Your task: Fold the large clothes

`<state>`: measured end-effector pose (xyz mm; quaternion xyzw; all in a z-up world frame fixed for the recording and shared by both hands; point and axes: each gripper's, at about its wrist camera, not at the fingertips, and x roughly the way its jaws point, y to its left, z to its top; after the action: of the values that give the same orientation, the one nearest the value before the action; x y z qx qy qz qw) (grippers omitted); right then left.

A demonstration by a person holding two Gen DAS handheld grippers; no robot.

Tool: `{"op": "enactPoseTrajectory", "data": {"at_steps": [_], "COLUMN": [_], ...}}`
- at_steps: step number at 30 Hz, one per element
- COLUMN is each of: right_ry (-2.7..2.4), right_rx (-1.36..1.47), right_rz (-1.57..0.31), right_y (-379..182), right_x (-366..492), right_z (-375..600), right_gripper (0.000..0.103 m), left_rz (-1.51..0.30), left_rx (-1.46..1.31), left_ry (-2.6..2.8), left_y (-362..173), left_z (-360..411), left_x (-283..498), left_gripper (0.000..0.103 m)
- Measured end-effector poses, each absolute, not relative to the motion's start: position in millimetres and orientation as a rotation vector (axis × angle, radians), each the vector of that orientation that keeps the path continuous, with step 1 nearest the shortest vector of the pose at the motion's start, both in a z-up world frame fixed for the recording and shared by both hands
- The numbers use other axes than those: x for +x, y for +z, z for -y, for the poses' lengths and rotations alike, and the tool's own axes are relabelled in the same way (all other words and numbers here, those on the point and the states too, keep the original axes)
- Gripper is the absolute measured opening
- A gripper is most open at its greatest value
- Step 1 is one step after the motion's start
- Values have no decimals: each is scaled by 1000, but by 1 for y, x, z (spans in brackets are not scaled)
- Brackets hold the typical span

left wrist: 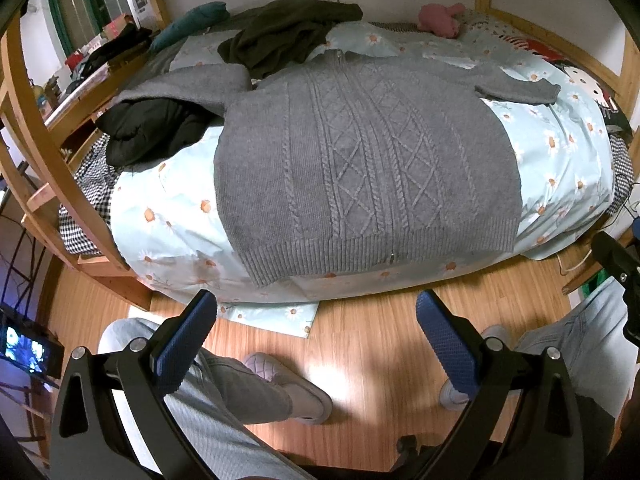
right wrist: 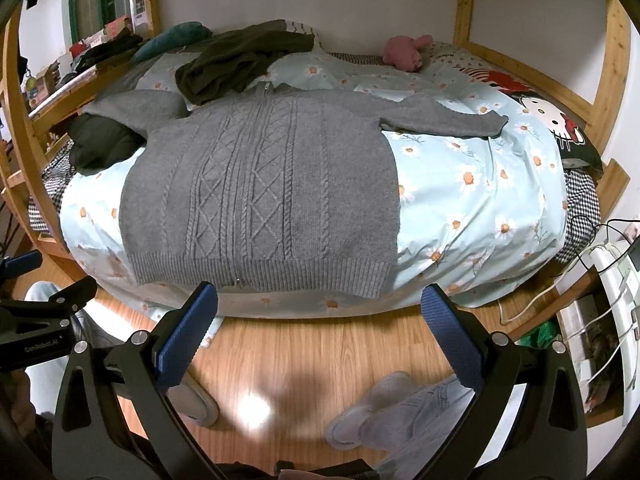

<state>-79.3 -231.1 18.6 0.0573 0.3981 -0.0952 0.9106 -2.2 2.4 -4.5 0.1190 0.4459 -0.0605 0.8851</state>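
Grey cable-knit sweater (left wrist: 360, 152) lies spread flat, front up, in the centre of the frame on the bed (left wrist: 168, 216), hem toward the bottom of the frame and hanging slightly over the mattress edge. One sleeve (left wrist: 516, 88) stretches out toward the upper right; the other sleeve (left wrist: 180, 88) runs to the upper left and drapes over a black garment (left wrist: 152, 132). A dark olive garment (left wrist: 288, 28) sits bunched behind the collar, upper centre.

Left gripper (left wrist: 316, 344) is spread wide, holding nothing, hovering over the wooden floor (left wrist: 360, 340) below the hem. Right gripper (right wrist: 320, 336) is the same: spread, empty, short of the bed edge. The person's legs and slippers show at the bottom of both views.

Step in hand, as I judge it: the start of the fold, sweater laid out, nothing grasped yet. The next move likely calls for bringing a sleeve in across the body (probably the upper-right one for the right gripper), pinching near the cuff or shoulder. The upper-left sleeve needs lifting clear of the black garment so it doesn't drag it along.
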Motion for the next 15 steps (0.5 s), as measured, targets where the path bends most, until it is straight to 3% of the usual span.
{"op": "enactPoseTrajectory", "data": {"at_steps": [15], "right_ry": [-196], "right_rx": [120], "right_rz": [-825], "right_y": [13], "right_x": [-82], "right_z": [224], "right_gripper": [100], "left_rz": [-937], "left_rx": [252], "left_ry": [-116], "left_y": [-9], "left_z": [-5], "left_x": [-1], "left_gripper": [99]}}
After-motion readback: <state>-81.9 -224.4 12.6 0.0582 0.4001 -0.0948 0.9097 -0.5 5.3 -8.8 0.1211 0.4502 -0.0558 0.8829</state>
